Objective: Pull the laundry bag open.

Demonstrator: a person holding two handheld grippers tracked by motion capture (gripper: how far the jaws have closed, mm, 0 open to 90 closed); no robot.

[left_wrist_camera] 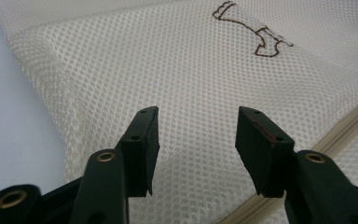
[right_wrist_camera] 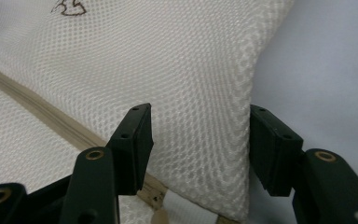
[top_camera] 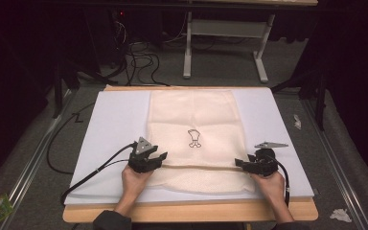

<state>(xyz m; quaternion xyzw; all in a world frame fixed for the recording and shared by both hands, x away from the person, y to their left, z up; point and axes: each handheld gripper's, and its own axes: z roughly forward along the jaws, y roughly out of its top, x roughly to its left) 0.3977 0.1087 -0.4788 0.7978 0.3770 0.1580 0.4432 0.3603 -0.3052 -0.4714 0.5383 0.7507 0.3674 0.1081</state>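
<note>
Mesh bag [top_camera: 191, 139] lies flat on the white pad [top_camera: 110, 129] that covers your bench [top_camera: 187, 212], its long axis running away from you, from the near edge toward the far one. Nothing visibly bulges inside it; whether it holds anything, you cannot tell from these views. A small outlined emblem [top_camera: 194, 138] sits near its middle, and a beige zipper [top_camera: 196, 167] crosses it from side to side near your end. Your left tongs [top_camera: 159, 158] are released, jaws spread just above the mesh close to the bag's left edge, with the zipper to their right. Your right tongs [top_camera: 238, 164] are also released, jaws straddling the bag's right edge, one over mesh and one over the pad
</note>
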